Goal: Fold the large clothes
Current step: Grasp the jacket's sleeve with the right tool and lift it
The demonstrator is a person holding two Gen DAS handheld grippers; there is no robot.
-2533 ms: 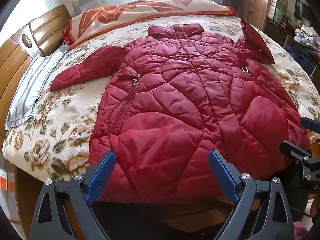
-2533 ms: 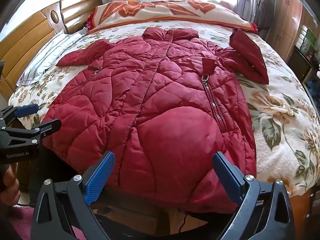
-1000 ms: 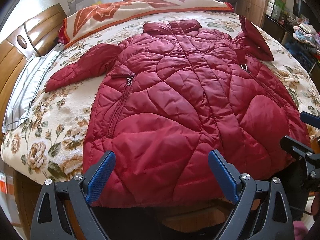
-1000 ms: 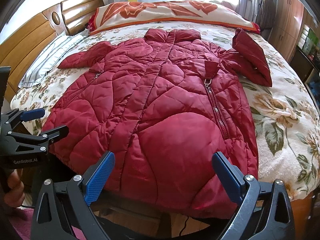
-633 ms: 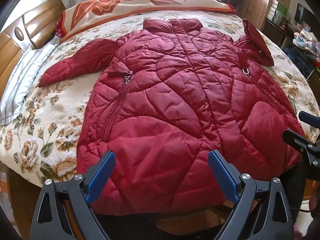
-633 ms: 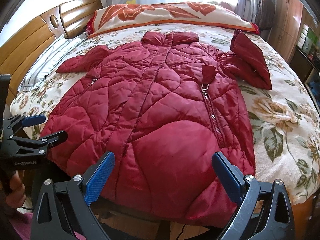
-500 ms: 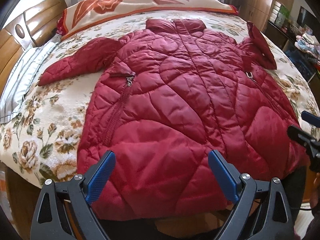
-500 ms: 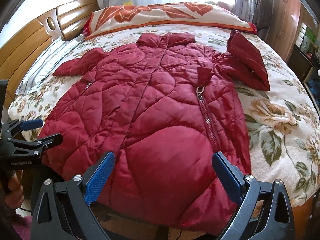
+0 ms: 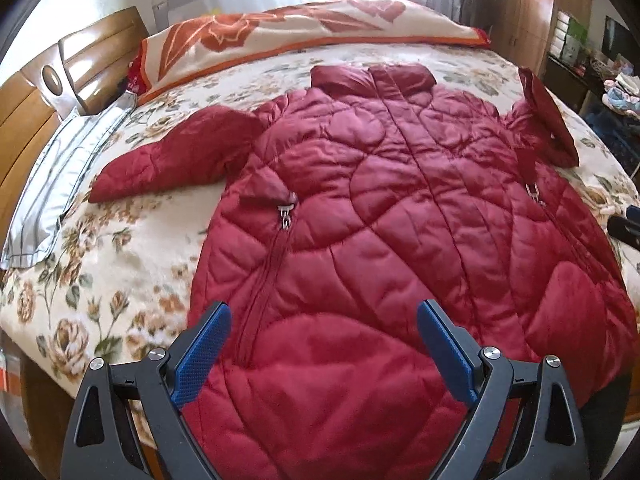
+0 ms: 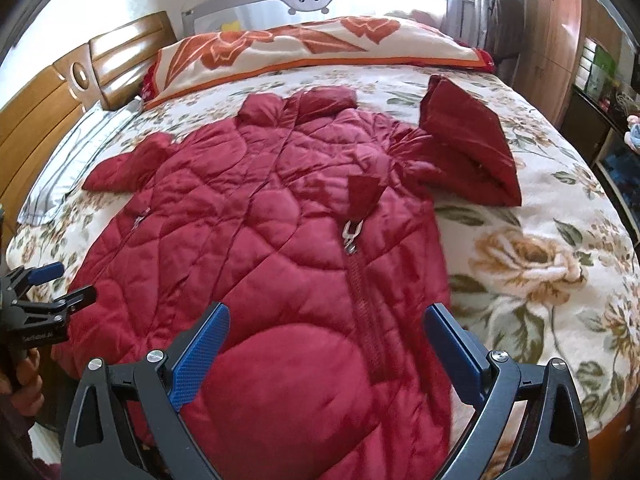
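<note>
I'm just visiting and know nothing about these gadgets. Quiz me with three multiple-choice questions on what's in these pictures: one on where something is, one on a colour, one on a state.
1. Where does the coat lie?
A. spread on the flowered bedspread
B. hanging in the wardrobe
C. on the floor

2. What colour are the pads of the gripper fingers?
A. yellow
B. blue
C. white

3. How do the two grippers stand?
A. both open, holding nothing
B. both clamped on the hem
C. one clamped on a sleeve

Answers:
1 A: the coat lies flat on the bedspread, collar toward the pillow.
2 B: the pads show blue in both wrist views.
3 A: the left gripper and the right gripper have their jaws wide apart above the hem, with nothing between them.
</note>
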